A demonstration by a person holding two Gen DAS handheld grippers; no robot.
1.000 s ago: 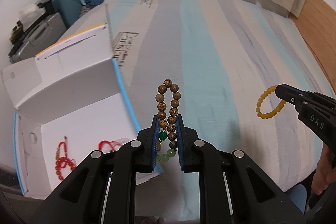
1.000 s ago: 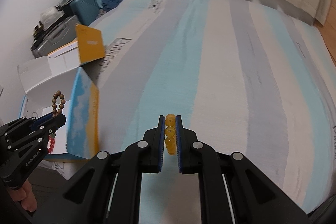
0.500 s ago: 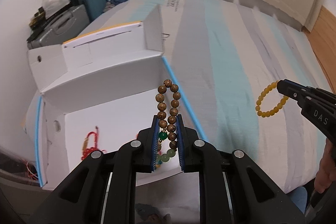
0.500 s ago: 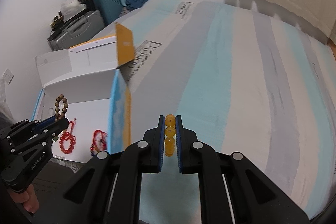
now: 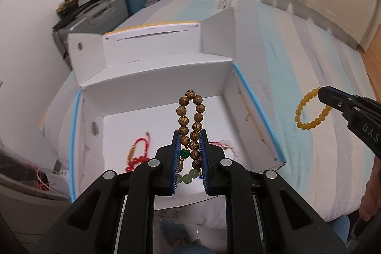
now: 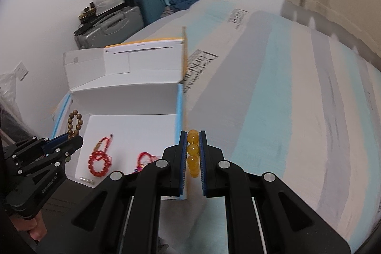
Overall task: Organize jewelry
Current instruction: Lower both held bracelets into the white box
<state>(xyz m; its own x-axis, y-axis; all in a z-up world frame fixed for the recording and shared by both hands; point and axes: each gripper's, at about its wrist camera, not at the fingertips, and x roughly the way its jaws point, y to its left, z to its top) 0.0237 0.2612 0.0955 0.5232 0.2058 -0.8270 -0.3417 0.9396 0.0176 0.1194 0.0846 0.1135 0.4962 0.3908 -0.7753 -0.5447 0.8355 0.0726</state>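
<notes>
The brown wooden-bead bracelet (image 5: 189,122), pinched in our left gripper (image 5: 189,146) at frame centre, hangs above the open white cardboard box (image 5: 252,111), so we lower before releasing, while our right gripper (image 6: 193,154) clamps the yellow bead bracelet (image 6: 193,154) right of the box.

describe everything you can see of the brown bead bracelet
The brown bead bracelet is a loop of round, wood-grained beads, with one dark green bead and several pale green ones at its lower end. The left gripper is shut on it about midway, so the brown loop stands up past the fingertips. It hangs above the open white box, touching nothing but the pads. The right wrist view shows only its top loop.
</notes>
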